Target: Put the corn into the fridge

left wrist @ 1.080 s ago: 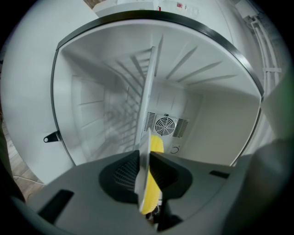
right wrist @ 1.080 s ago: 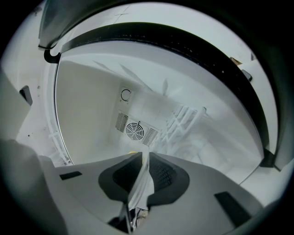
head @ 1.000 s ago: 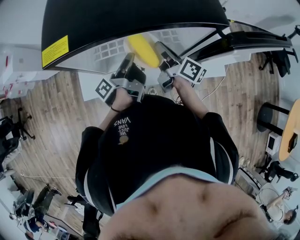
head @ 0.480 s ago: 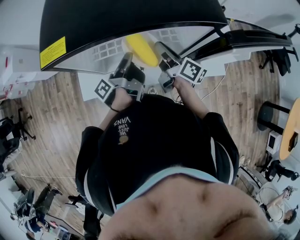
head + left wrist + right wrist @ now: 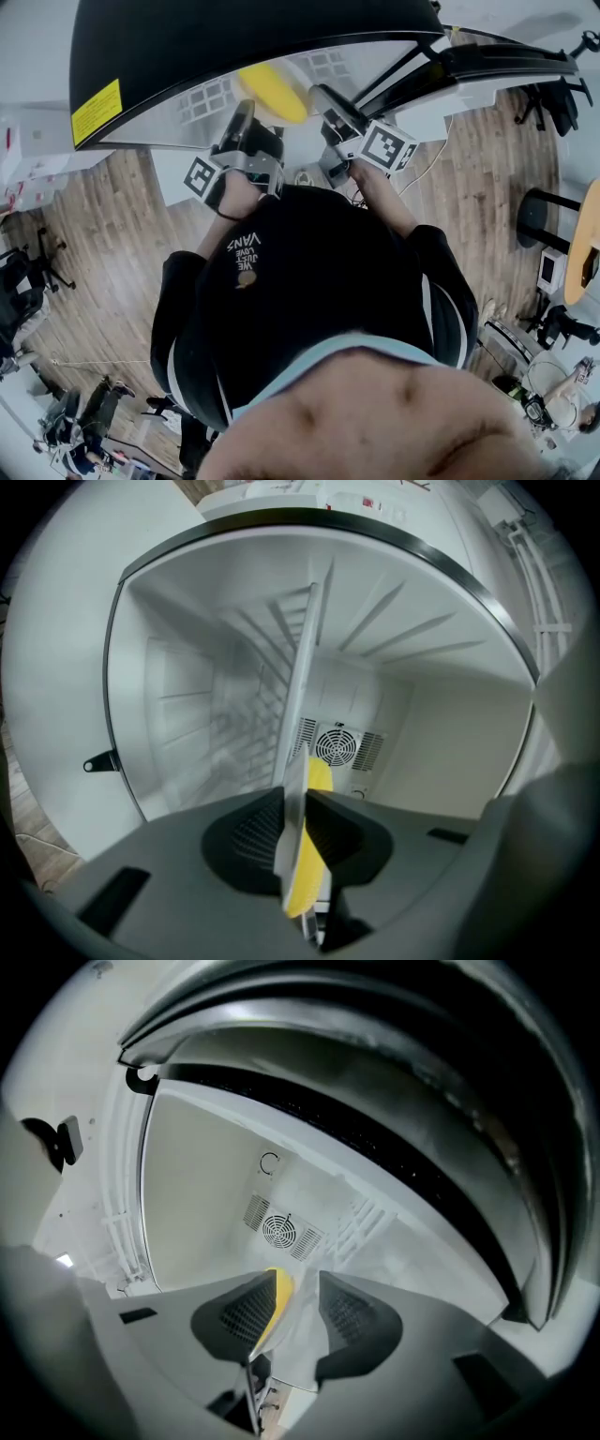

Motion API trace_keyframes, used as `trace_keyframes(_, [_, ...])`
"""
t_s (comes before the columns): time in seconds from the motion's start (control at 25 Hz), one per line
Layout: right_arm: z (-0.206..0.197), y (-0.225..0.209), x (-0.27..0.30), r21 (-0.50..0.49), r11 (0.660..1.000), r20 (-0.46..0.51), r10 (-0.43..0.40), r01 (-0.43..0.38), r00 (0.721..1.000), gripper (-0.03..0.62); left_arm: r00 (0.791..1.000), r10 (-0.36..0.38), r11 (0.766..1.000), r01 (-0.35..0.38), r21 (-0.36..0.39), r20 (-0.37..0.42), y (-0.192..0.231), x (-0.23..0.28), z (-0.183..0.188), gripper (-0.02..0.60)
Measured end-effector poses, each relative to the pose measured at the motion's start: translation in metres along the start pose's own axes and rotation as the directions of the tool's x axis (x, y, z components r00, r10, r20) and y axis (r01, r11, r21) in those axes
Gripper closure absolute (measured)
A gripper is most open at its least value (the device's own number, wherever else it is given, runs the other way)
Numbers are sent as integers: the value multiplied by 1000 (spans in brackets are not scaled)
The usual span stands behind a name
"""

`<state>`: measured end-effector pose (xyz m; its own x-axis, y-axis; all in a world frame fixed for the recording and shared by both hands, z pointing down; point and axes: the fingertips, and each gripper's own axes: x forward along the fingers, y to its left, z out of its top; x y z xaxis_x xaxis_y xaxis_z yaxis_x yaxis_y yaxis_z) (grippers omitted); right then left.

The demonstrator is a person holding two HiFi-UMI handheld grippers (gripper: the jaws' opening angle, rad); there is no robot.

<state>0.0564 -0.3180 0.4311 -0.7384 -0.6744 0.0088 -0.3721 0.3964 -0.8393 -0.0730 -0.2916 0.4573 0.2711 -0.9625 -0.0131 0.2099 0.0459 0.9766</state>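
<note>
- The corn (image 5: 270, 94) is seen inside the open fridge (image 5: 234, 37), its long axis pointed toward the back fan (image 5: 330, 747).
- The left gripper (image 5: 296, 803) is clamped on it, with a thin white sheet (image 5: 302, 667) pinched alongside.
- The right gripper (image 5: 298, 1283) has just been opened, and the corn lies against 1 pad only.

Both arms reach forward, level. The left gripper (image 5: 242, 112) fingers (image 5: 248, 832) pinch a white plate (image 5: 292, 827). The right gripper (image 5: 326, 101) fingers (image 5: 352, 1316) have just been opening, the plate between them.
</note>
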Motion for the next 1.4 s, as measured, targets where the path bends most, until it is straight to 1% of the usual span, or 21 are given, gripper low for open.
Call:
trace_keyframes(0.12, [0,4,-7,-13,1000,13,3,-2,1000,457,1000,-1,1000,1,3,1,-1,1,1,534])
trace_keyframes(0.2, [-2,3,-12,-20,1000,20,-10,10,1000,453,1000,-1,1000,1,4,0,-1,2,1,534])
trace_keyframes(0.44, [-9,14,-22,-157,987,17,-26,28,1000,432,1000,-3,1000,3,10,-7,0,4,3,531])
trace_keyframes(0.6, [-17,18,-23,-192,981,6,-29,30,1000,423,1000,-7,1000,7,10,-14,0,6,2,531])
trace_keyframes(0.72, [-21,23,-24,-229,973,6,-27,27,1000,403,1000,-9,1000,9,8,-20,0,7,3,531])
trace_keyframes(0.88, [-32,32,-22,-296,955,-21,-26,19,999,367,1000,-11,1000,11,5,-23,0,6,4,531])
trace_keyframes(1.0, [-38,33,-22,-351,936,-43,-48,29,998,359,1000,-11,1000,11,4,-27,1,7,2,530])
trace_keyframes(1.2, [-46,31,-21,-484,872,-51,-114,75,992,359,999,-14,1000,14,-2,-35,2,5,2,529])
trace_keyframes(1.28, [-46,29,-20,-509,856,-54,-133,87,990,359,999,-15,1000,15,-5,-37,1,6,1,529])
trace_keyframes(1.4, [-48,26,-18,-522,847,-61,-154,99,986,359,999,-16,1000,16,-6,-41,0,6,1,529])
